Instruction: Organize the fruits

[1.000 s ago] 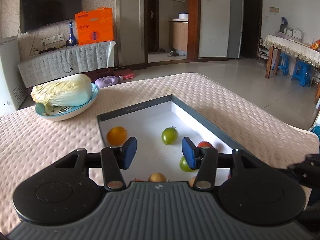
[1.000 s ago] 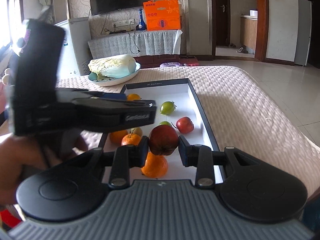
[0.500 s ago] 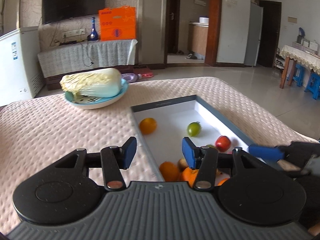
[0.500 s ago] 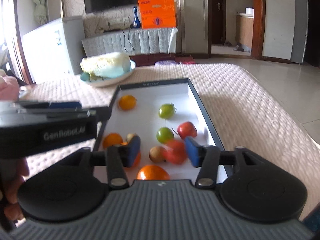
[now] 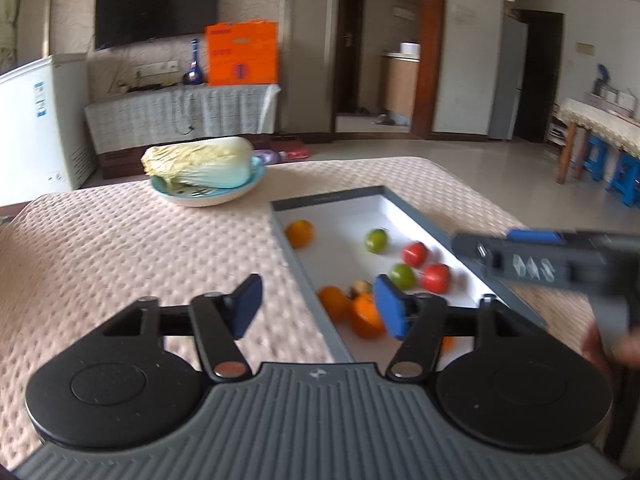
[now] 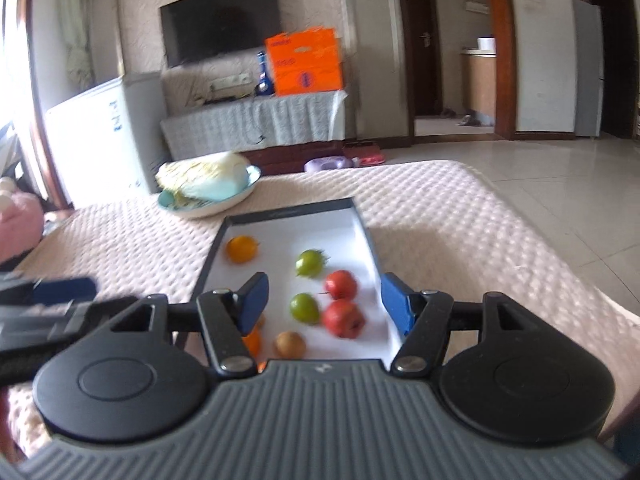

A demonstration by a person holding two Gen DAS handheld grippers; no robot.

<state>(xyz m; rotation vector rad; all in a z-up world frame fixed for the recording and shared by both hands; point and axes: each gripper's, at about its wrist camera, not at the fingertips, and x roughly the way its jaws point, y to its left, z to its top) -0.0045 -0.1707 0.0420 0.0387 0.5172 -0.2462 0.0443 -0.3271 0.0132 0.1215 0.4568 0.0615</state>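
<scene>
A shallow dark-rimmed white tray [image 6: 362, 216] [image 5: 280, 224] lies on the pink quilted table and holds several fruits. In the right wrist view I see an orange [image 6: 241, 249], two green tomatoes [image 6: 310, 263] [image 6: 304, 308], two red fruits [image 6: 340, 284] [image 6: 343, 319] and a brown fruit [image 6: 290, 344]. My right gripper [image 6: 324, 304] is open and empty above the tray's near end. My left gripper [image 5: 318, 308] is open and empty over the tray's left rim, with oranges [image 5: 366, 316] beside its right finger.
A blue plate with a napa cabbage [image 5: 204, 168] [image 6: 208, 184] sits on the table beyond the tray. The right gripper's body [image 5: 560, 260] shows at the right of the left wrist view. A white freezer [image 6: 100, 140] stands at the left.
My right gripper opened and let go of the red fruit, which now lies in the tray. Both grippers pulled back and up; the left one swung leftward off the tray.
</scene>
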